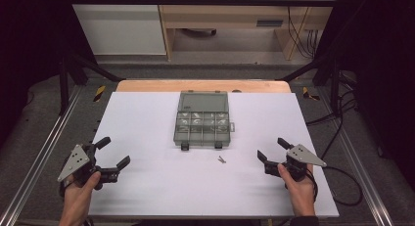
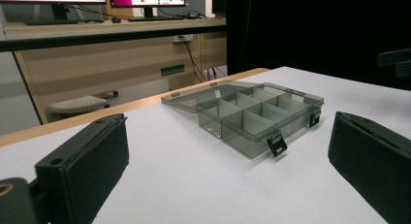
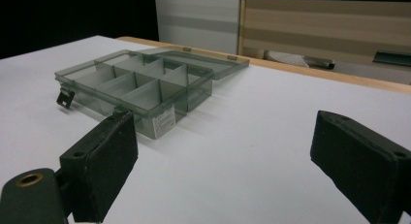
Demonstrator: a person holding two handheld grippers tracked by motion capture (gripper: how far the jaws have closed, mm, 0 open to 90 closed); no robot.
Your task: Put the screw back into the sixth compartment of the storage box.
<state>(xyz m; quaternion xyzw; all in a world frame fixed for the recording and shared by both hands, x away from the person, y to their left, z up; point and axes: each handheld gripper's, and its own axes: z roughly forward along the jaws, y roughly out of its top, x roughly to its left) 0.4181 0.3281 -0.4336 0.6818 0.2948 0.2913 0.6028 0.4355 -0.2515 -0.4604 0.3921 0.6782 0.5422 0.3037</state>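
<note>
Black rubber-faced jaws stand spread wide on both tools, with bare white board between them and nothing gripped. The left gripper (image 1: pixel 113 156) sits near the table's near-left corner, held by the person's left hand (image 1: pixel 78 194), its grey three-cornered plate tilted outward; in the left gripper view its two pads frame the box from the side. The right gripper (image 1: pixel 271 150) mirrors it near the near-right corner — released as well — with the right hand (image 1: pixel 299 187) wrapped around its body and a cable trailing off over the table edge.

Between the two, well apart from both and towards the far half of the white table (image 1: pixel 147 187), lies a smoky translucent organiser box (image 1: pixel 202 125). It is open: the lid (image 1: pixel 203 101) lies folded flat back towards the far edge, and the tray is split by dividers into compartments. Two dark latches hang from its near wall. A small screw-like metal piece (image 1: pixel 222 160) lies on the board just in front of the box — too small to identify further.
</note>
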